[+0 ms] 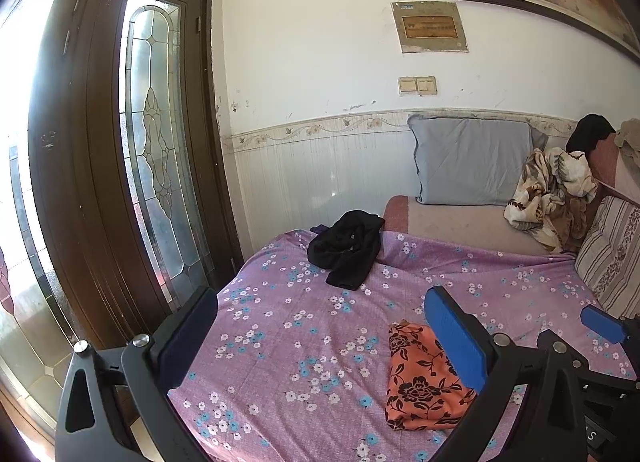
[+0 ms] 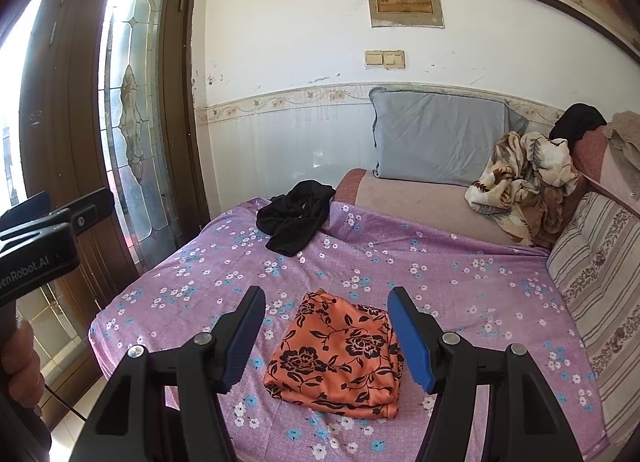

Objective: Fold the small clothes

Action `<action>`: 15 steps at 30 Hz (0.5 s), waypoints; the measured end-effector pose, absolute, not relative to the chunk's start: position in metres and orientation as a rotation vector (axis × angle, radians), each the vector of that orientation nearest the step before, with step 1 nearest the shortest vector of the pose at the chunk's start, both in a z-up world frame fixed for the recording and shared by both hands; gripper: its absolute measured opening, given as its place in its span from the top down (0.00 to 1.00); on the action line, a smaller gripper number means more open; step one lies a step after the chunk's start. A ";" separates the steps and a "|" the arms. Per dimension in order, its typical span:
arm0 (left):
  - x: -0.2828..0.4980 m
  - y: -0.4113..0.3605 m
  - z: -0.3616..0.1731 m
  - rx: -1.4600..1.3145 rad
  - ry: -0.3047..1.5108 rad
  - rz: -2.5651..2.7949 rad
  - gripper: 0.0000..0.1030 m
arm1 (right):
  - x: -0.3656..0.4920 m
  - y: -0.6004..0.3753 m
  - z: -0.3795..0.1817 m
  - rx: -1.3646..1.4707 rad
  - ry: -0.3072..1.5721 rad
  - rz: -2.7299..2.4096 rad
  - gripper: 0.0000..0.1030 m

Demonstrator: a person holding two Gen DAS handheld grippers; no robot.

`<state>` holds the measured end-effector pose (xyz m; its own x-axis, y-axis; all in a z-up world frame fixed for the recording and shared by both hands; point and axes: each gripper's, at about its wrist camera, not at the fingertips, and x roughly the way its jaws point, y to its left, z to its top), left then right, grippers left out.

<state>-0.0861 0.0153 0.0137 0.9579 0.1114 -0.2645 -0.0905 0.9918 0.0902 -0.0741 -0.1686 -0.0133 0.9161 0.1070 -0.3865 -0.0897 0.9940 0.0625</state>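
Observation:
A folded orange cloth with black flowers (image 2: 336, 354) lies flat on the purple flowered bedsheet (image 2: 460, 286). My right gripper (image 2: 326, 296) hovers just short of it, open, blue pads either side of the cloth's far end and not touching it. In the left wrist view the same orange cloth (image 1: 424, 378) sits partly behind the right finger of my left gripper (image 1: 320, 296), which is open and holds nothing. A crumpled black garment (image 1: 346, 250) (image 2: 296, 222) lies at the far side of the sheet.
A grey pillow (image 2: 436, 134) leans on the wall behind a patterned blanket heap (image 2: 524, 182). A striped cushion (image 2: 600, 286) lines the right side. The bed's edge drops off at the left toward a brown glazed door (image 1: 152, 142). A hand (image 2: 20, 362) holds the left gripper.

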 end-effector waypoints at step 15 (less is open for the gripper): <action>-0.074 0.018 0.005 0.073 0.300 0.099 0.00 | -0.063 -0.162 -0.018 0.039 0.417 0.111 0.35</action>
<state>-0.0737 0.0184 0.0050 0.9506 0.1084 -0.2908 -0.0868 0.9925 0.0864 -0.0629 -0.1618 -0.0179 0.9082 0.1159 -0.4023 -0.0998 0.9931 0.0608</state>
